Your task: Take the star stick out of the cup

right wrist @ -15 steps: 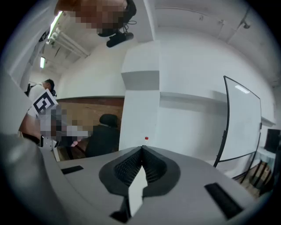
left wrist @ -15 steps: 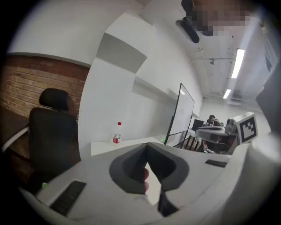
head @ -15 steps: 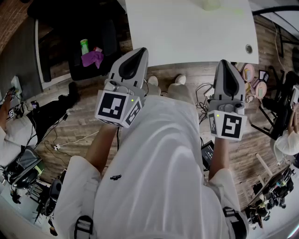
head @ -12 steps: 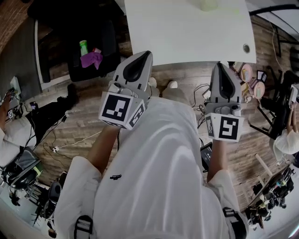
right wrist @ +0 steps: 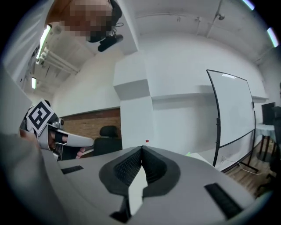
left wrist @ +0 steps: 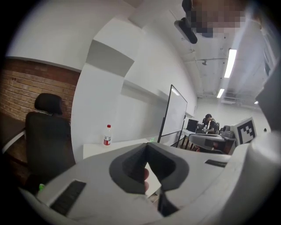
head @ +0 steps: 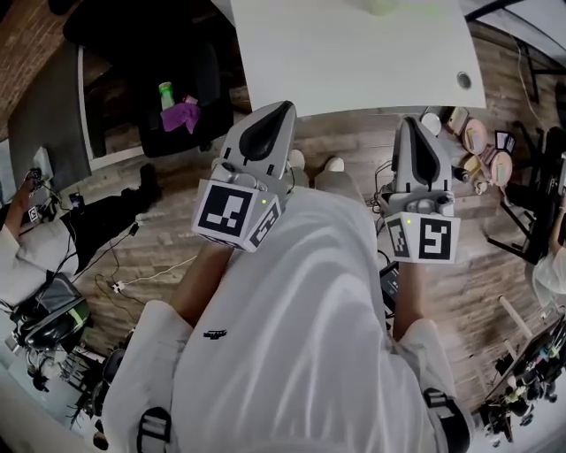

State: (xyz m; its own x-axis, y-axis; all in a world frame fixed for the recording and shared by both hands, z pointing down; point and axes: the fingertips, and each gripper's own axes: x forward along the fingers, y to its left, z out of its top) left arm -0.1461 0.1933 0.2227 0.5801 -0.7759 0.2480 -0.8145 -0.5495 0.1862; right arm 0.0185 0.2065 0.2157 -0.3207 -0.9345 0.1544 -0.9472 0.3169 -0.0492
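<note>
An office: whiteboard (right wrist: 230, 110), white table (head: 354, 53), black chair (left wrist: 46, 136).

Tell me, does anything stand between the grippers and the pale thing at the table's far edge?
Nothing visible does. The white table lies bare between the left gripper, the right gripper and that pale thing, probably the cup; no star stick shows.

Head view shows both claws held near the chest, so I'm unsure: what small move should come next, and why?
Probably reach the right claw forward over the white table, toward the pale object at its far edge. It and the left claw are shut, empty, and only at its near edge.
</note>
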